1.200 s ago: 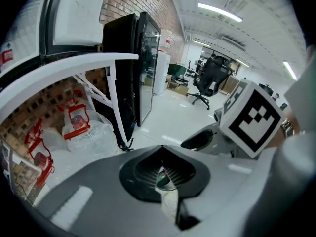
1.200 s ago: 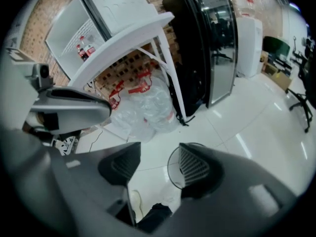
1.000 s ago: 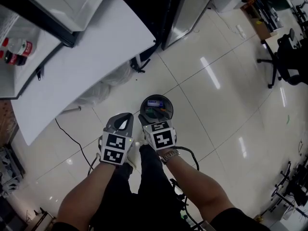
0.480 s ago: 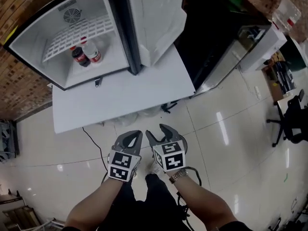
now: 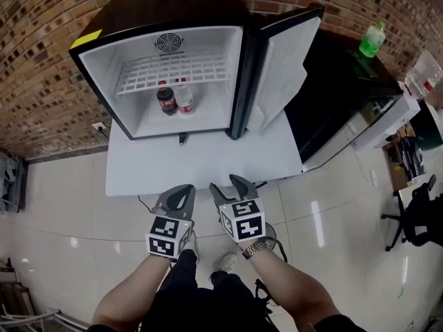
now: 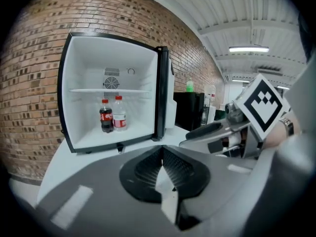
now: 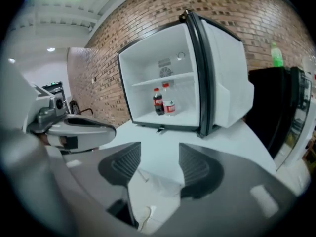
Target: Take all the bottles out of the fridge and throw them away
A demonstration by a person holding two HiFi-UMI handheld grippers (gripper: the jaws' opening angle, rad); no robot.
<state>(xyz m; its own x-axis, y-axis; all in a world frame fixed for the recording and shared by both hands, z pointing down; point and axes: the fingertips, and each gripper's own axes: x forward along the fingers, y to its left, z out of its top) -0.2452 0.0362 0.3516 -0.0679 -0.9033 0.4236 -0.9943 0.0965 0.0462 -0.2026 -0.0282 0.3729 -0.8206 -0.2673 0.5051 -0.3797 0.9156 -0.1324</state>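
Fingers of my left gripper (image 5: 181,191) and right gripper (image 5: 232,184) hung empty near me in the head view, two bottles (image 5: 165,101) far off in the fridge (image 5: 138,116). Left gripper view showed jaws together. Right gripper view showed them wide, so I reckoned it should straddle one bottle squarely.

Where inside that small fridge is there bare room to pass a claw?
The wire shelf is bare. Below it, the fridge floor is free right of the clear bottle, towards the open door. Crowded only where it stands beside the cola bottle.
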